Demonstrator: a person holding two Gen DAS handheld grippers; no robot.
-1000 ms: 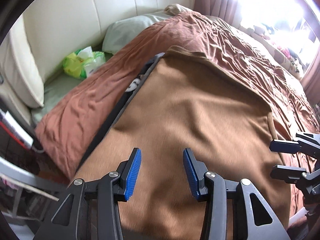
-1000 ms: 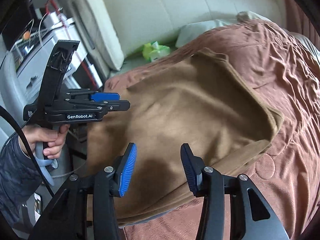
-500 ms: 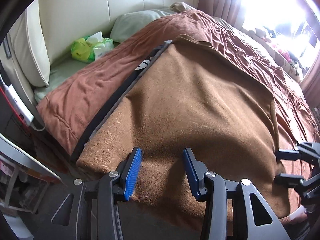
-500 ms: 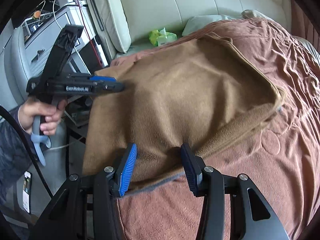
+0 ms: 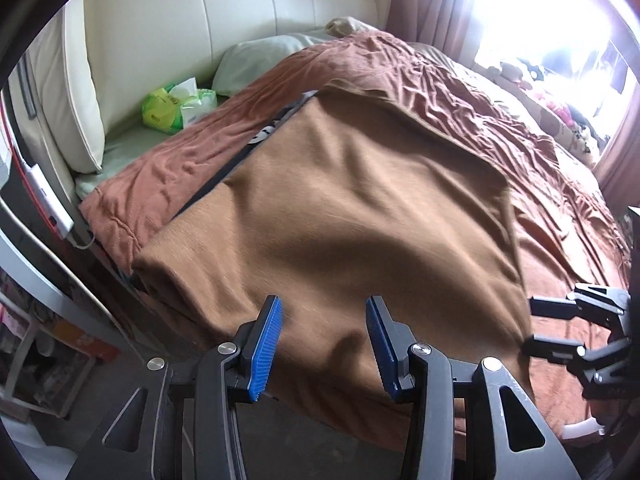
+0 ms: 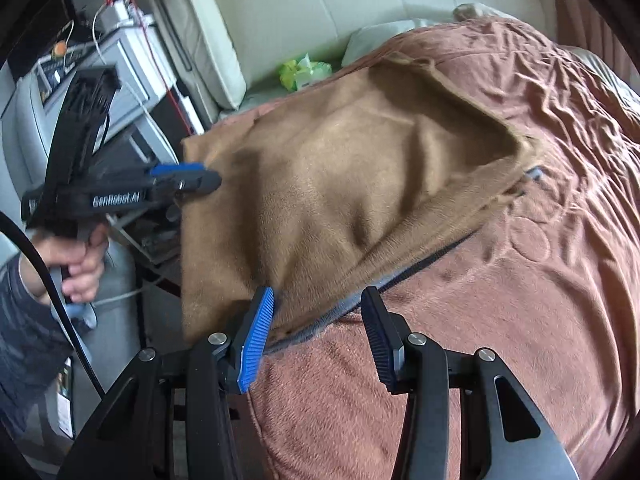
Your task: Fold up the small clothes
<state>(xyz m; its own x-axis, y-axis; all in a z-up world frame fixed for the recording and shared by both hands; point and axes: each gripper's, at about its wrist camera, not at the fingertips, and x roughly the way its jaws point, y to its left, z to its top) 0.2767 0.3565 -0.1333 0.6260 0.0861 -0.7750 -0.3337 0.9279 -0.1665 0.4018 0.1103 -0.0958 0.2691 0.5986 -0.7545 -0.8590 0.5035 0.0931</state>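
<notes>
Right wrist view: right gripper [image 6: 318,336], jaws apart and empty, hovers over the brown fleece garment's [image 6: 340,184] near hem on the bed; left gripper [image 6: 188,178], also apart, nears its left edge.

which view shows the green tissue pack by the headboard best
The left wrist view. There the green tissue pack lies large and unobstructed between the cream headboard and the rust bedspread, its white tissue visible. The right wrist view shows the same pack smaller and farther off, with little detail.
</notes>
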